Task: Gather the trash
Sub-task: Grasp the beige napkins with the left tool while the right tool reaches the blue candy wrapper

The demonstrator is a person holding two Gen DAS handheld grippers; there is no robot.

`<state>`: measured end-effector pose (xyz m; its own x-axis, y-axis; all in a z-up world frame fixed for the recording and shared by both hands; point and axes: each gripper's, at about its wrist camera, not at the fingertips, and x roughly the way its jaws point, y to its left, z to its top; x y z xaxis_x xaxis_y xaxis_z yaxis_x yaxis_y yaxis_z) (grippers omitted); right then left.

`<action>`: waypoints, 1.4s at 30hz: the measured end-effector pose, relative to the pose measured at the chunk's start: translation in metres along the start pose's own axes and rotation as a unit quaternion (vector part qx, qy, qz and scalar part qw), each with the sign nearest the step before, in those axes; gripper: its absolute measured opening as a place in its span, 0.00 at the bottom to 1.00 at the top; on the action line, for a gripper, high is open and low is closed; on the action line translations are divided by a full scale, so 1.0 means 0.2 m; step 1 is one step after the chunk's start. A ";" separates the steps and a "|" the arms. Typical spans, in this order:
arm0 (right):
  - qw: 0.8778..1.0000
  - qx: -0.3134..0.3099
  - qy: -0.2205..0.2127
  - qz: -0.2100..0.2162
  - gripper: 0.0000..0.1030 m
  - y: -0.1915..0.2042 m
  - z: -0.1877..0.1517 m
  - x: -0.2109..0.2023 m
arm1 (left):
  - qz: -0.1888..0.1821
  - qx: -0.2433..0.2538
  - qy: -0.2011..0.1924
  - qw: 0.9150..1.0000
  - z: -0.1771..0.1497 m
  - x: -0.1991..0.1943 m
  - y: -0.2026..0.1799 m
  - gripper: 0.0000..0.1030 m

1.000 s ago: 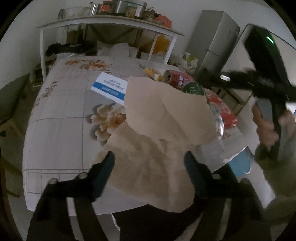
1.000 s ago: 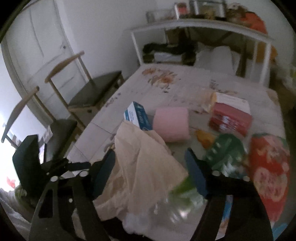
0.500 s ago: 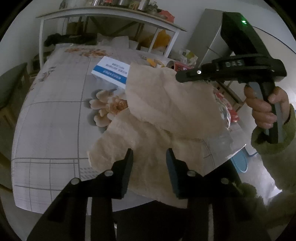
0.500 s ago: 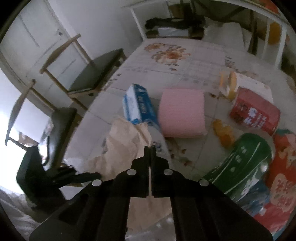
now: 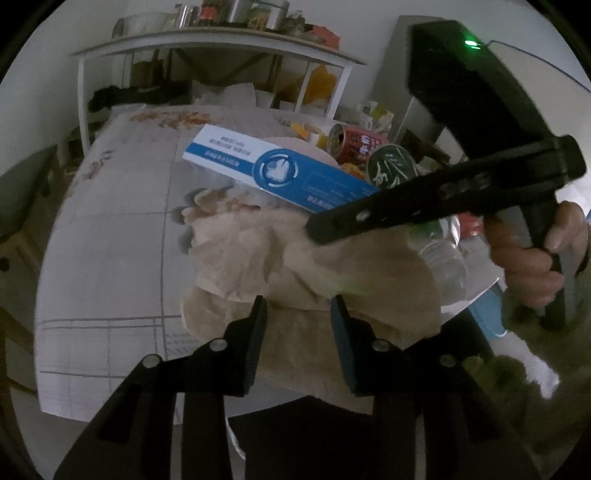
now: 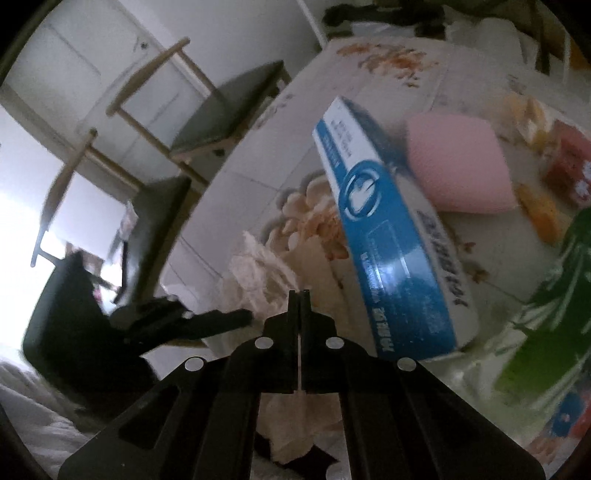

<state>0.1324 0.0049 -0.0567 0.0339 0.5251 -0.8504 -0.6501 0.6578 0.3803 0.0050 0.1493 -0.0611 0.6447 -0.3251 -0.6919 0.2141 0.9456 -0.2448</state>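
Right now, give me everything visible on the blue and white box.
The blue and white box is a long, flat carton, apparently glossy cardboard, with a round white logo on a blue band and small print I cannot read. It looks closed and intact. It lies on the floral table, one end toward the crumpled brown paper; contact is unclear. A pink block sits just behind it. Neither gripper touches it.

A lived-in home, a dining corner by the look of it. At centre frame, a worktop [image 5: 110,229] wears a floral tablecloth; wooden chairs [image 6: 207,110] stand upper left beside a white panelled door [image 6: 74,66]. A white shelf [image 5: 221,40] at the top carries steel pots [image 5: 255,13], with a grey fridge [image 5: 399,74] at upper right.
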 end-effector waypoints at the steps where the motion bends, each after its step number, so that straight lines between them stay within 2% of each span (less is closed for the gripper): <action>1: 1.000 -0.009 0.007 -0.008 0.00 0.02 0.01 0.03 | 0.002 0.005 -0.002 1.000 0.00 -0.01 -0.01 0.34; 5: 0.999 -0.021 0.030 -0.015 0.00 0.05 0.03 0.10 | 0.008 0.008 -0.011 1.000 0.00 -0.07 0.00 0.40; 8: 0.999 -0.024 0.044 -0.016 0.00 0.07 0.04 0.15 | 0.002 0.006 -0.021 1.000 -0.01 -0.11 0.00 0.51; 10: 0.998 -0.028 0.050 -0.017 0.00 0.06 0.03 0.17 | -0.007 0.006 -0.024 1.000 0.01 -0.12 0.00 0.62; 13: 0.998 -0.023 0.059 -0.005 0.00 0.05 0.05 0.19 | -0.003 0.025 -0.020 0.999 0.03 -0.09 -0.02 0.71; 18: 0.997 0.002 0.076 0.021 0.00 0.00 0.08 0.21 | 0.011 0.075 0.004 0.997 0.05 0.01 -0.08 0.73; 23: 0.996 0.012 0.083 0.034 0.01 0.00 0.09 0.23 | 0.006 0.076 0.035 0.996 0.05 0.10 -0.08 0.73; 26: 0.996 0.012 0.083 0.039 0.01 0.00 0.08 0.23 | 0.012 0.077 0.037 0.996 0.06 0.11 -0.08 0.68; 28: 0.995 0.013 0.084 0.043 0.02 -0.02 0.07 0.21 | 0.027 0.078 0.037 0.996 0.07 0.12 -0.07 0.60; 35: 0.996 0.011 0.076 0.050 0.04 -0.02 0.06 0.17 | 0.056 0.095 0.036 0.993 0.07 0.12 -0.08 0.44; 37: 0.996 0.012 0.071 0.050 0.07 -0.02 0.05 0.15 | 0.058 0.095 0.036 0.993 0.07 0.12 -0.07 0.39; 39: 0.997 0.013 0.063 0.049 0.17 -0.03 0.05 0.12 | 0.060 0.095 0.037 0.993 0.07 0.12 -0.07 0.37; 42: 0.998 0.015 0.039 0.047 0.25 -0.04 0.05 0.05 | 0.064 0.096 0.038 0.993 0.07 0.12 -0.07 0.33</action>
<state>0.1452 0.0107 -0.0647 -0.0862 0.5415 -0.8363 -0.6252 0.6242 0.4686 0.0281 0.1282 -0.0646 0.6194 -0.1944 -0.7607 0.2739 0.9615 -0.0227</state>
